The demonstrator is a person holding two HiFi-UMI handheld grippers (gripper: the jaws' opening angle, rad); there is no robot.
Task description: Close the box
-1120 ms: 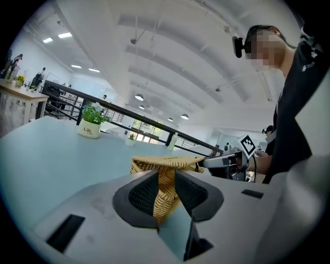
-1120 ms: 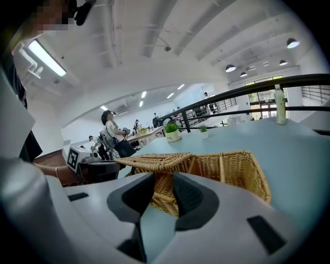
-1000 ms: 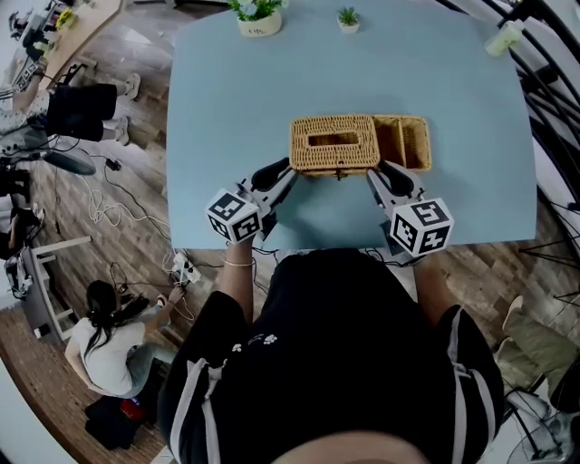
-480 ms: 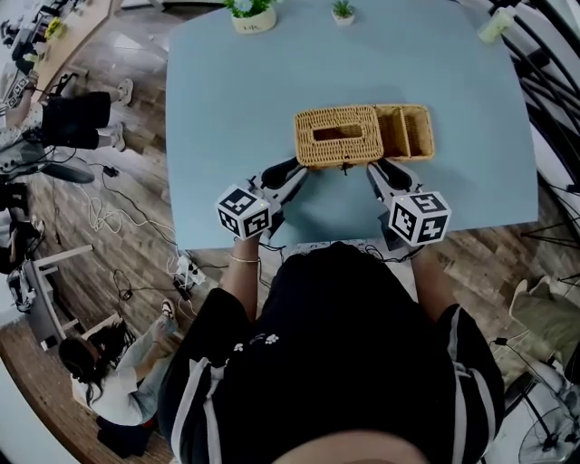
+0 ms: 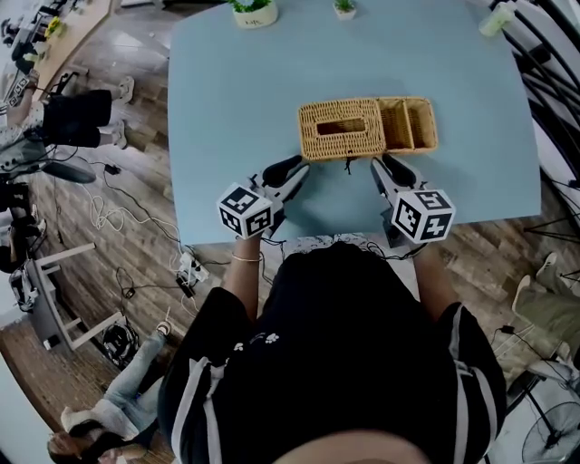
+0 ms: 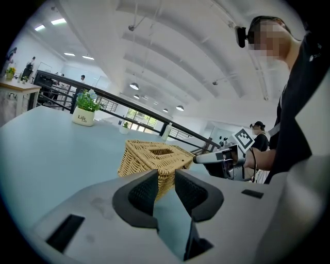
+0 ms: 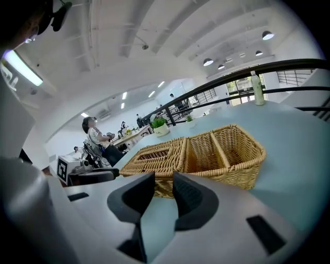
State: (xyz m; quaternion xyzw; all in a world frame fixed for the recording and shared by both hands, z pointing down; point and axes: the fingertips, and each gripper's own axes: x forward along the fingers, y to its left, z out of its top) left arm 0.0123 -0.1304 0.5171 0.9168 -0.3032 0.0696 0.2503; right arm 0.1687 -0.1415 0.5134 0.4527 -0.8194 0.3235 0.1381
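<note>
A wicker box [image 5: 367, 127] stands on the light blue table [image 5: 227, 109]. Its slotted lid [image 5: 340, 127] lies flat over the left part, while two open compartments [image 5: 410, 122] show at the right. A small dark loop [image 5: 347, 164] hangs at the front edge. My left gripper [image 5: 297, 166] is just short of the box's front left corner, open and empty. My right gripper [image 5: 385, 163] is near the front, below the compartments, also open and empty. The left gripper view shows the left gripper [image 6: 165, 175], the box [image 6: 154, 157] ahead of it and the right gripper [image 6: 219, 157]. In the right gripper view the right gripper [image 7: 164, 178] faces the lid [image 7: 154, 154].
A potted plant [image 5: 254, 11], a smaller plant [image 5: 344, 7] and a bottle [image 5: 497, 20] stand along the table's far edge. The near table edge runs just behind both grippers. A black railing [image 5: 544, 82] lies to the right. A person crouches on the floor [image 5: 91, 435] at bottom left.
The lid, raised at its front edge a second ago, now lies flat on the box. Both grippers have drawn back slightly from the box's front edge.
</note>
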